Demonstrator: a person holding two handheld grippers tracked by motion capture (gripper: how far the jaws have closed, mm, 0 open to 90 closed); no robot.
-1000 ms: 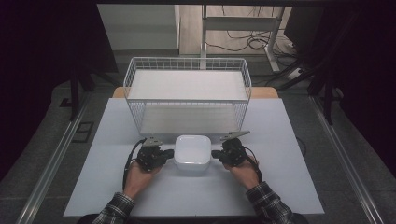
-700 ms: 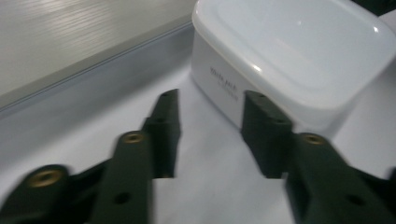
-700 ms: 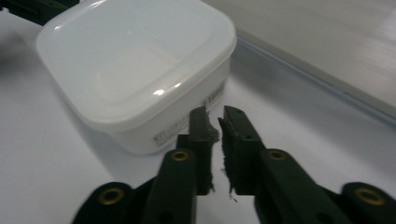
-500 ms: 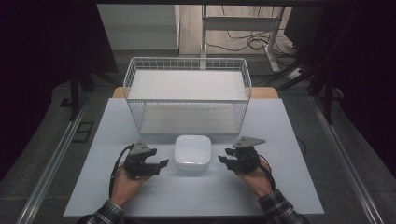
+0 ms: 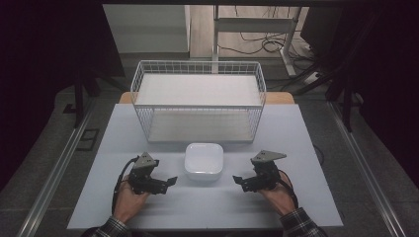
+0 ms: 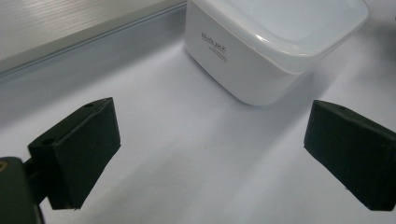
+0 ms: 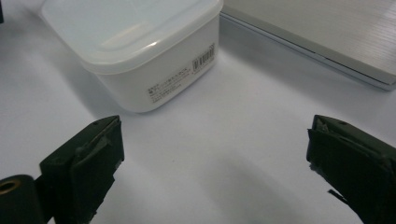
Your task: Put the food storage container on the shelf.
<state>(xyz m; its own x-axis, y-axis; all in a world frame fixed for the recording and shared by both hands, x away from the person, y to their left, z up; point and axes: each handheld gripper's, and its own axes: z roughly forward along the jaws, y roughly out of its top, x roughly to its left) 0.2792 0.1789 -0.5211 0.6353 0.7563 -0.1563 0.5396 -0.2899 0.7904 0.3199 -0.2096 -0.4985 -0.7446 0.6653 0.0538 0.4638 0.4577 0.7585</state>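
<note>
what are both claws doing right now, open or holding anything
Left claw: open, empty, beside the box.
Right claw: open, empty.

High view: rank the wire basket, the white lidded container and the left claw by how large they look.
1. Wire basket, clearly largest.
2 and 3. White lidded container and left claw with its body look close in size, so I leave them unranked.

Lidded box (image 5: 203, 161) on table (image 5: 306, 197) (mid-front), wire basket (image 5: 197, 101) just behind, grippers flanking it.
</note>
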